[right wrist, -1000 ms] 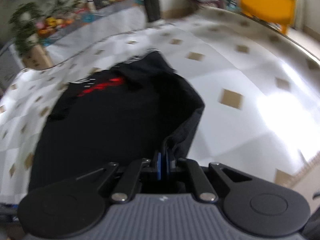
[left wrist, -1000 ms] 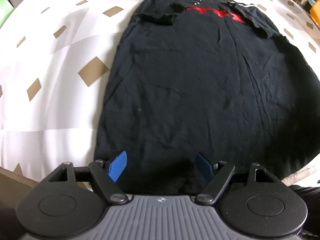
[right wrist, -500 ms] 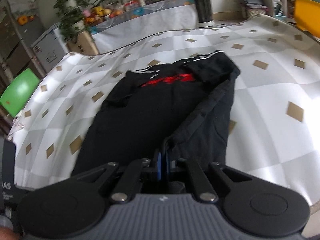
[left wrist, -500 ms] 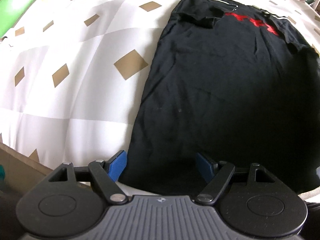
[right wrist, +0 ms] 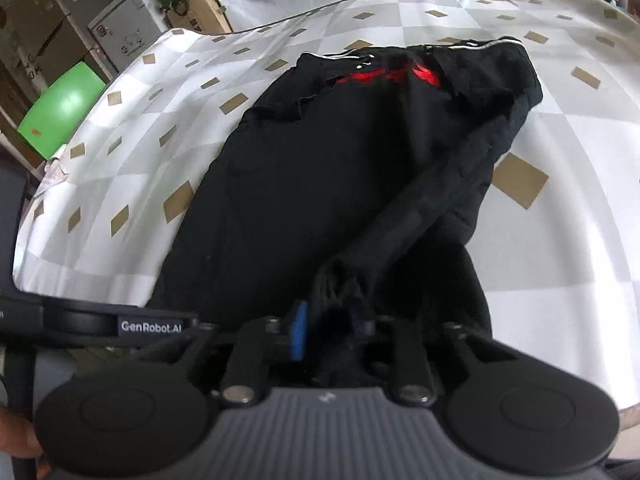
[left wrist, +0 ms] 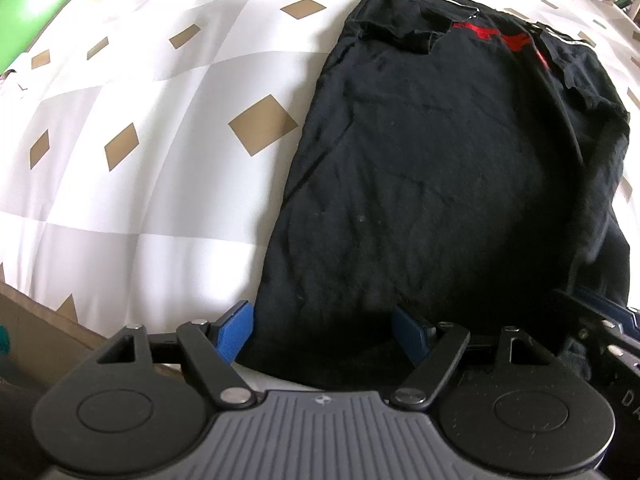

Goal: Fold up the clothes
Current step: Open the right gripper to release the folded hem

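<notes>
Checkered cloth (left wrist: 140,184) — both grippers (right wrist: 332,332) angle down.

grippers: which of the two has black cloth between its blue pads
The right gripper: a bunched edge of the black shirt sits between its just-opened jaws. The left gripper gapes wide over the flat hem, pads apart.

A black shirt (left wrist: 440,168) with a red print and thin white trim lies on a white-and-grey checked sheet (left wrist: 140,128) dotted with tan diamonds; blue fingers (left wrist: 236,330); a green chair (right wrist: 60,112).
</notes>
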The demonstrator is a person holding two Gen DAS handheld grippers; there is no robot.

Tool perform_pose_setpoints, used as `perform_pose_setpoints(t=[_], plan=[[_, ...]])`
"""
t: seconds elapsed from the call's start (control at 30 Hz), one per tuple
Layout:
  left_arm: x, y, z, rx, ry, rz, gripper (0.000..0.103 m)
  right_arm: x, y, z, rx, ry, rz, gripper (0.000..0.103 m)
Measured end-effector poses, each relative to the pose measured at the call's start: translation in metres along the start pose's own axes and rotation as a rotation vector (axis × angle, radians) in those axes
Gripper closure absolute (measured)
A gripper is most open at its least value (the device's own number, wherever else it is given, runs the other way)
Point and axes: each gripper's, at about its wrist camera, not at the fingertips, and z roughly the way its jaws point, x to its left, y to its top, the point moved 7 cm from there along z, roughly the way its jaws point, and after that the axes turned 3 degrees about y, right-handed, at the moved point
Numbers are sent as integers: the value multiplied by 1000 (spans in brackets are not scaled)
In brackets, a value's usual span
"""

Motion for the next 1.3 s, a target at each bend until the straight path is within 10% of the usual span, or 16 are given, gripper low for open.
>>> perform_pose_setpoints(t=[0.83, 1.3], plan=[[-50, 68, -40, -86, -101, 182, 27, -109, 96, -15, -176, -124, 360, 55], [-70, 103, -26, -35, -128, 265, 27, -141, 126, 9, -124, -165, 399, 51]])
